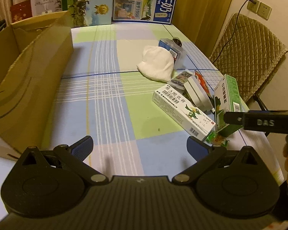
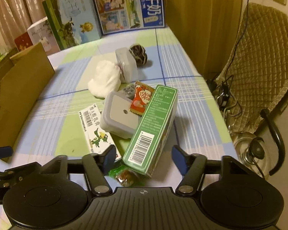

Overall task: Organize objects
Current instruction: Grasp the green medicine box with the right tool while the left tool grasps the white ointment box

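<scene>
My right gripper [image 2: 143,156] stands open around the near end of a green box [image 2: 151,126], which leans tilted on the pile; a gap shows between each pad and the box. A green candy wrapper [image 2: 124,176] lies under that end. Beside it lie a white medicine box with a green bird [image 2: 95,128], a grey-white plastic case [image 2: 121,115] and a red snack packet [image 2: 142,99]. My left gripper [image 1: 141,145] hangs open over bare tablecloth, left of the medicine box [image 1: 182,111], with nothing between its fingers. The right gripper's finger [image 1: 232,117] shows beside the green box [image 1: 228,99].
An open cardboard box [image 1: 29,76] stands along the left side of the table. A white cloth [image 1: 157,63], a clear plastic box [image 1: 174,51] and a dark ball [image 2: 138,54] lie farther back. Milk cartons [image 1: 144,0] line the far edge. A quilted chair [image 1: 249,48] and a kettle [image 2: 253,151] are at the right.
</scene>
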A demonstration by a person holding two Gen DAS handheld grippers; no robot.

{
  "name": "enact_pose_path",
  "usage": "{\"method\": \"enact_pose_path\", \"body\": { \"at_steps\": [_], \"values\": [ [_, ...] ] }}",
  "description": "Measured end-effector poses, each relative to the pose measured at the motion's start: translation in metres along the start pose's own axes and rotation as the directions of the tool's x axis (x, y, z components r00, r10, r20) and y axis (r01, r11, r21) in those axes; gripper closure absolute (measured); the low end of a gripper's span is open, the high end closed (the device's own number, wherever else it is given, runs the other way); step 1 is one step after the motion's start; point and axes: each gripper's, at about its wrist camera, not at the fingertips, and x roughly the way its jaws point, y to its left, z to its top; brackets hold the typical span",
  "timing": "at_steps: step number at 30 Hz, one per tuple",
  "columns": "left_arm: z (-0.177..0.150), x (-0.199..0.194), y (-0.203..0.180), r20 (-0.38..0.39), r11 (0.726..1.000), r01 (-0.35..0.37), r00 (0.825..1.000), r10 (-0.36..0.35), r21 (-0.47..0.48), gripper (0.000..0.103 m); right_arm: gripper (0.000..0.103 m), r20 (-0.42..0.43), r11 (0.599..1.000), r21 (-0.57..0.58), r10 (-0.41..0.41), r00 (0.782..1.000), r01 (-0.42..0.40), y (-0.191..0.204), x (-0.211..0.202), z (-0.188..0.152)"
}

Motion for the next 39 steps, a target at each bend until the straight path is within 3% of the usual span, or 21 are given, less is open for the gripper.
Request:
{"method": "enact_pose_path", "body": {
  "at_steps": [3,6,13,16,31,34,39],
  "values": [
    [0.001,0.006,0.002,-0.006,1.000,0.001,1.000,-0.001,0.005,0.001,0.064,-0.013,1.000,-0.020,0.005,1.000,-0.005,0.004,0.008,0.001],
    [0.000,0.009,0.006,-0.011,1.000,0.008,1.000,-0.008,0.003,0.001,0.067,-0.017,0.999,-0.040,0.030,0.999,-0.031,0.013,0.010,0.001],
    [-0.006,0.011,0.023,-0.034,1.000,-0.011,0.999,0.010,-0.016,0.001,0.067,-0.060,0.984,-0.047,0.166,0.984,-0.169,0.037,0.020,0.001],
    [-0.006,0.011,0.027,-0.035,1.000,-0.015,0.999,0.014,-0.020,0.001,0.075,-0.075,0.970,-0.037,0.236,0.969,-0.239,0.041,0.023,0.002],
    [0.019,0.046,0.005,-0.015,0.995,0.062,0.998,-0.064,-0.074,0.010,0.076,-0.026,0.987,0.006,0.161,0.987,-0.160,0.007,0.006,0.001],
    [0.026,0.059,0.002,-0.026,0.996,0.046,0.998,-0.049,-0.083,0.016,0.076,-0.022,0.987,0.006,0.160,0.987,-0.160,0.008,0.005,0.000],
    [0.025,0.067,0.008,-0.077,1.000,0.003,0.997,-0.005,-0.023,0.037,0.076,-0.017,0.988,-0.036,0.150,0.989,-0.150,0.015,0.003,-0.002]
  ]
}}
